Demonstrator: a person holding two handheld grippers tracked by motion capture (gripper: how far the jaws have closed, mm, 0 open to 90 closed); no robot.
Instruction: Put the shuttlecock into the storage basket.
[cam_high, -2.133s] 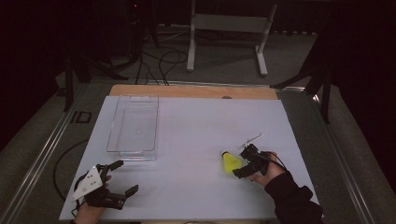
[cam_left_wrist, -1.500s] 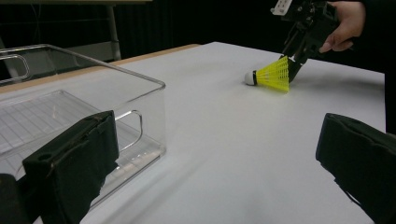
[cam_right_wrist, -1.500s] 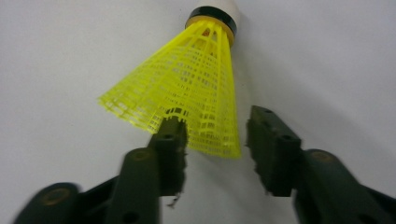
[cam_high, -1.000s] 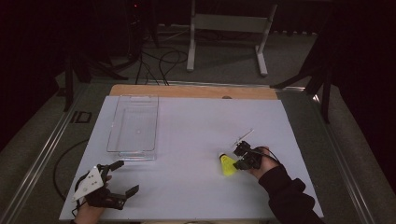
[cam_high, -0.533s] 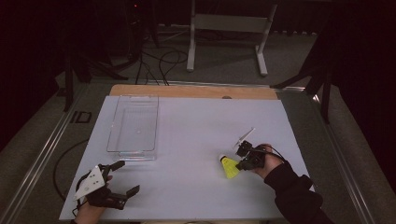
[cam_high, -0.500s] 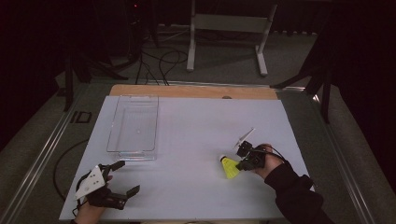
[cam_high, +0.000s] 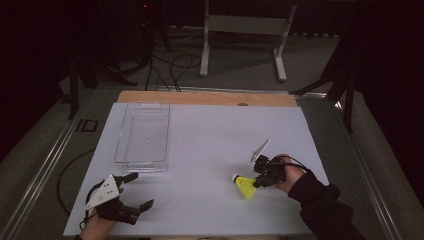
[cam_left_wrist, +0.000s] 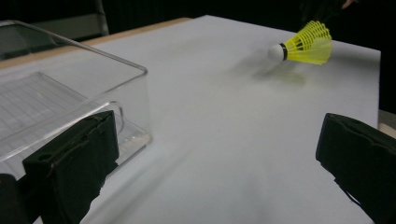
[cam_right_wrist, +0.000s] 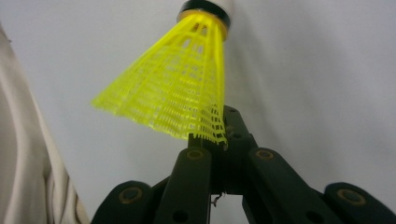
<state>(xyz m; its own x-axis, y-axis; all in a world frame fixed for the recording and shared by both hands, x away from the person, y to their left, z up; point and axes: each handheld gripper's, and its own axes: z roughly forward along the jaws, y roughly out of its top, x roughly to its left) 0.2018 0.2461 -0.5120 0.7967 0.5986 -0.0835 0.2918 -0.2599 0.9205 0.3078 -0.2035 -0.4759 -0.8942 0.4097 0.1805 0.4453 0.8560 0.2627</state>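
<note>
At the right tongs' (cam_high: 260, 181) tips, the yellow shuttlecock (cam_high: 244, 186) is pinched by its skirt edge, cork pointing away over the white counter (cam_high: 210, 145), while the left tongs (cam_high: 134, 192) gape unclenched, well apart near the clear tray (cam_high: 142, 137).

1. One shuttlecock (cam_high: 244, 186): yellow skirt, white cork with a black band, at about 4 o'clock on the table.
2. One clear plastic container (cam_high: 142, 136): rectangular and open-topped, at about 10 o'clock on the table.
3. Two hand-held grippers: the left hand-held gripper (cam_high: 131, 193) at about 7 o'clock, the right hand-held gripper (cam_high: 256, 184) at about 4 o'clock.
4. Two grey three-cornered plates, one on top of each hand-held gripper.
5. One table (cam_high: 210, 135), with one white sheet over it and one wooden strip bare along its 12 o'clock edge.
6. One white metal stand (cam_high: 245, 25) on the floor beyond the table, at 12 o'clock.
</note>
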